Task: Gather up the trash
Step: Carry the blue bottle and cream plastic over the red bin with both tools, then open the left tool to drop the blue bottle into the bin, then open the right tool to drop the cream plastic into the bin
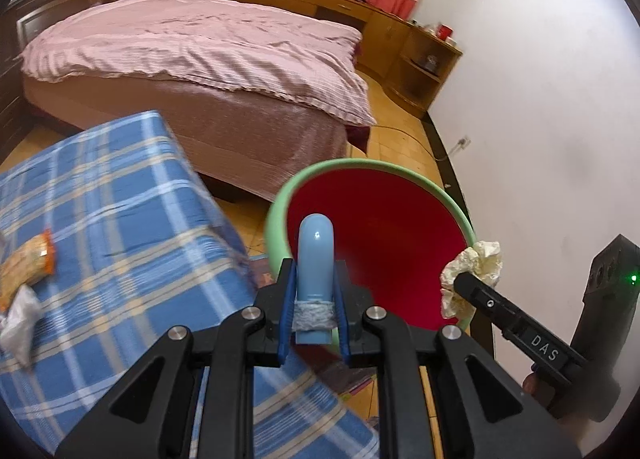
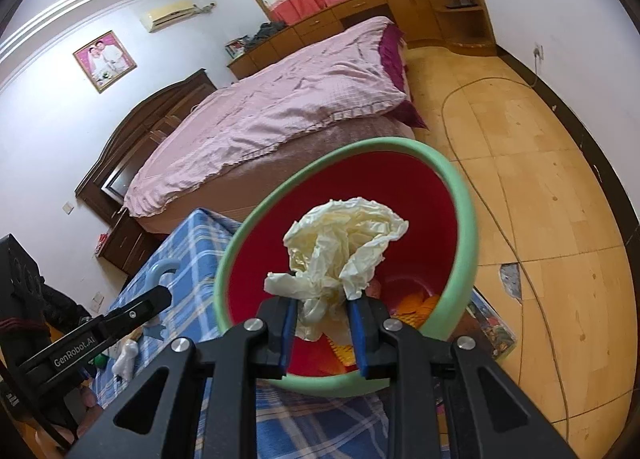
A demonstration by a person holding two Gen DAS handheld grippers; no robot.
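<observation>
While an orange snack wrapper (image 1: 30, 263) and a clear plastic scrap (image 1: 18, 323) lay at the left edge of the blue plaid cover (image 1: 120, 199), the left gripper (image 1: 315, 299) was clamped on a pale blue curved piece (image 1: 316, 259) at the bin's (image 1: 280, 203) near rim. Rightward, the right gripper (image 2: 322, 323) pinched crumpled cream paper (image 2: 344, 239), hanging over the red inside of that green-rimmed bin.

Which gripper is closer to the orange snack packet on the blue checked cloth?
Left. The left gripper with its blue piece sits beside the cloth holding the snack packet; the right gripper is farther, past the bin.
</observation>
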